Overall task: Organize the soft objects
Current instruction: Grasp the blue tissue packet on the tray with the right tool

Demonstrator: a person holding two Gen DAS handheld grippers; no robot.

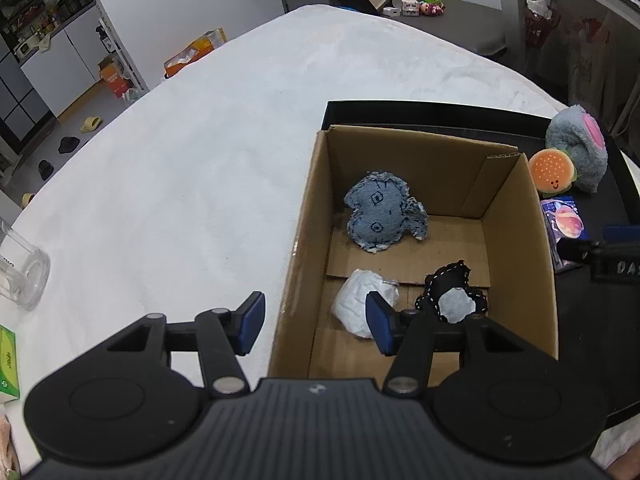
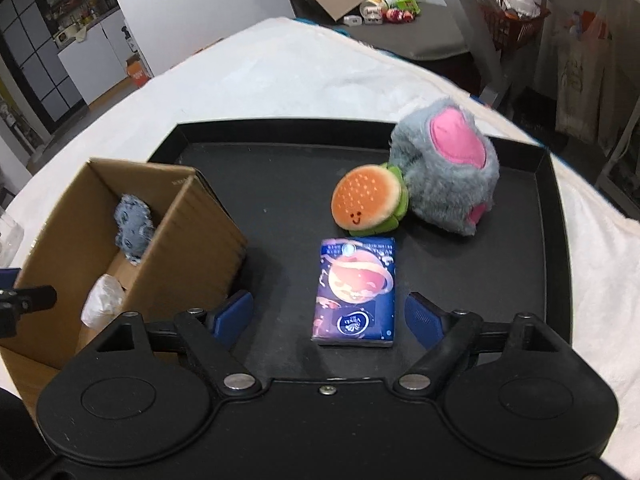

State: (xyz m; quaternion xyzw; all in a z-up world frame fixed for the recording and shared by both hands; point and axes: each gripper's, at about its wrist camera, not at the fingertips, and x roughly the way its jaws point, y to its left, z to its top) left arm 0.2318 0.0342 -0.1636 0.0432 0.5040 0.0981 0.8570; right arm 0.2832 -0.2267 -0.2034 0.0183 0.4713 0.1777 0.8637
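Note:
A brown cardboard box [image 1: 516,220] stands on a black tray [image 1: 400,112]. In it lie a denim plush [image 1: 380,210], a white crumpled wad [image 1: 356,308] and a black stitched pouch [image 1: 452,296]. My left gripper [image 1: 316,324] hangs open over the box's left wall, holding nothing. On the tray [image 2: 280,184] sit a burger plush [image 2: 368,202], a grey and pink furry plush [image 2: 444,172] and a purple tissue pack [image 2: 356,288]. My right gripper [image 2: 329,318] is open, its fingers on either side of the pack's near end without touching it.
The tray rests on a table covered in white cloth [image 1: 200,160]. A clear glass jar [image 1: 20,272] and a green carton [image 1: 8,364] stand at the table's left edge. Shelves, boxes and floor clutter lie beyond the table.

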